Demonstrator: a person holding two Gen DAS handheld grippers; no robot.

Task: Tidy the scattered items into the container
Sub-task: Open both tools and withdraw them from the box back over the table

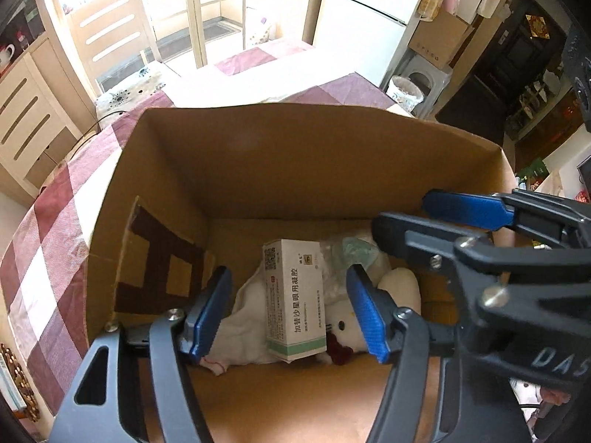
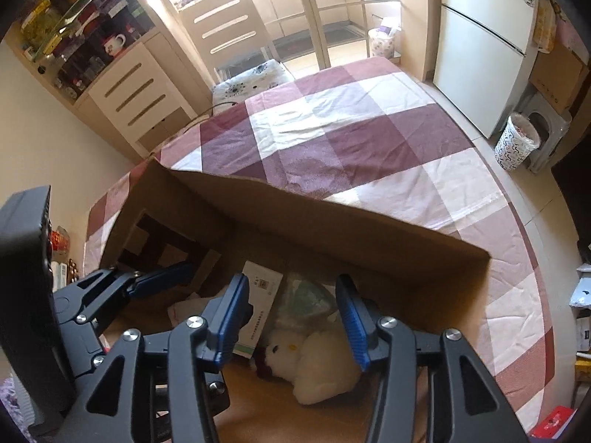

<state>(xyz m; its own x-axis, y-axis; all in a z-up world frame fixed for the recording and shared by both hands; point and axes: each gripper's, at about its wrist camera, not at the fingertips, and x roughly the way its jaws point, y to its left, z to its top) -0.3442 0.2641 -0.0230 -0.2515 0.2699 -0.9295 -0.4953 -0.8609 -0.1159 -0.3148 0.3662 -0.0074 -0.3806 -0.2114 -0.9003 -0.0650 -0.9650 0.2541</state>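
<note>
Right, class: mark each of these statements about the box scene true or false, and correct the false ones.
1. The medicine carton lies inside the cardboard box. True.
2. The left gripper is clamped on the carton. False: its fingers stand apart above it, touching nothing.
3. A white plush toy lies in the box beside the carton. True.
4. The box stands on a bare wooden table. False: it stands on a checked tablecloth in red and white.
5. The right gripper holds the plush toy. False: it is open and empty, above the box.
6. Both grippers are over the box. True.
</note>
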